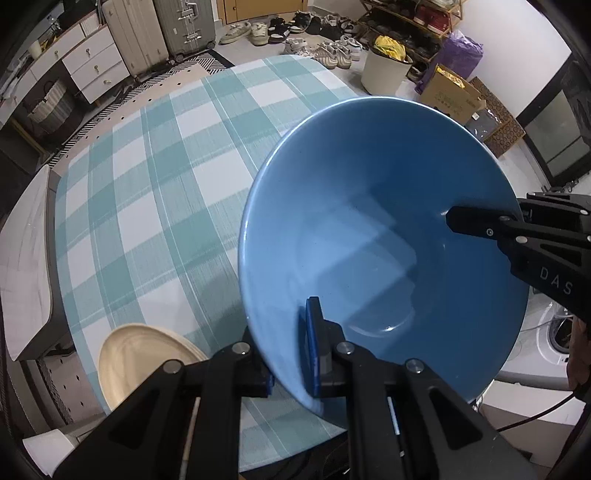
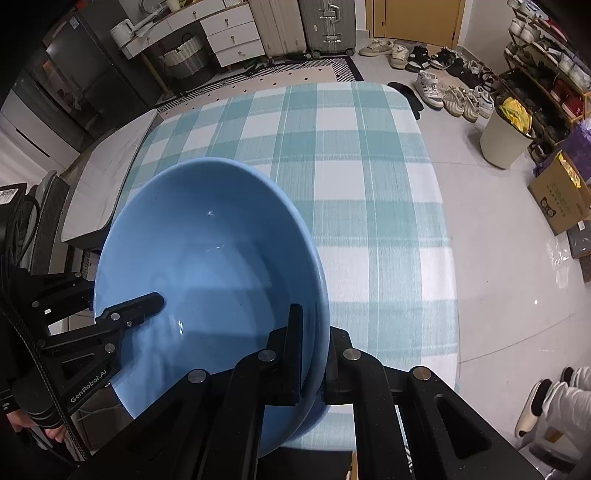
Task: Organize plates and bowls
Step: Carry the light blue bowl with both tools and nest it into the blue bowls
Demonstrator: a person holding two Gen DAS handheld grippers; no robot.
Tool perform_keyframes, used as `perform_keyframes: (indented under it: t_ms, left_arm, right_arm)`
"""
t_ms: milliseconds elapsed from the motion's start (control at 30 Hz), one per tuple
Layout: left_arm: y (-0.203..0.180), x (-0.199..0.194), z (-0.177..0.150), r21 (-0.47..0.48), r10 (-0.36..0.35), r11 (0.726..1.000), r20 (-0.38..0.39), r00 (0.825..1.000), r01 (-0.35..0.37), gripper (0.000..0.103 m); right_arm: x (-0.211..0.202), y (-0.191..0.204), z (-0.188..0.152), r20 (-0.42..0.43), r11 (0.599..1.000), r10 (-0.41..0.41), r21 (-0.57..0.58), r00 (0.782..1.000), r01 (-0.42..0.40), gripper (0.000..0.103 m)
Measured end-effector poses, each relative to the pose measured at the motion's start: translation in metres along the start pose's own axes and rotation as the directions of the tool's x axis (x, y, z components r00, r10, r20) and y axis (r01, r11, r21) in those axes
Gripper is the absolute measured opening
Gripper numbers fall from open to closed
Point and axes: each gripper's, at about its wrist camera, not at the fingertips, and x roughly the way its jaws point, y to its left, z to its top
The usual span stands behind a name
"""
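Right now I have the left gripper (image 1: 291, 350) clenched on the near rim of the blue bowl (image 1: 369, 240), one pad inside the wall and the other outside it, and the right gripper (image 2: 310, 358) is clamped the same way on the opposite rim, so the bowl hangs between my two claws, clear of the checked tablecloth (image 1: 155, 206). From the left wrist camera the bowl fills the space just ahead and to the right of my fingers, and it blocks most of what lies beyond on that side; the right gripper's inner finger (image 1: 476, 221) reaches in over the far right rim. From the right wrist camera the bowl sits ahead and to the left of the claw, with the left gripper's finger (image 2: 133, 306) coming in over the far left edge. A cream plate (image 1: 147, 362) lies on the cloth just left of my left claw, partly hidden behind the gripper's linkage. Well beyond the table's far edge I see suitcases (image 1: 155, 29), a white drawer unit (image 1: 92, 66), scattered shoes (image 1: 295, 33), a shoe rack (image 1: 406, 33), a pale bin (image 1: 384, 70) and a cardboard box (image 1: 450, 96). A white side surface (image 1: 26, 258) stands far left of the claw. The bowl's mouth faces upward toward both cameras, tilted; being round, it shows no long axis.
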Motion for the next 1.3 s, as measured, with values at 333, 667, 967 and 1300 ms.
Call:
perform_keyframes:
  t_ms: [333, 667, 967, 1300]
  left_arm:
    - [-0.011, 0.008, -0.023, 0.035, 0.039, 0.999, -0.021, 0.999, -0.039, 0.012]
    - [-0.022, 0.028, -0.050, 0.086, 0.095, 0.992, -0.026, 0.995, -0.092, 0.015]
    - [-0.024, 0.050, -0.058, 0.086, 0.123, 0.989, -0.009, 0.992, -0.121, 0.019]
    - [-0.029, 0.057, -0.061, 0.102, 0.181, 0.978, 0.039, 0.983, -0.184, 0.023]
  right_arm:
    - [0.012, 0.001, -0.028, -0.026, 1.000, 0.013, 0.009, 1.000, -0.013, 0.006]
    - [0.036, 0.004, -0.054, -0.040, 1.000, 0.008, 0.000, 0.999, -0.008, 0.006]
    - [0.057, 0.003, -0.065, -0.022, 1.000, -0.014, -0.015, 1.000, 0.014, 0.007]
    - [0.065, -0.005, -0.076, 0.023, 1.000, -0.012, -0.005, 1.000, 0.012, 0.008]
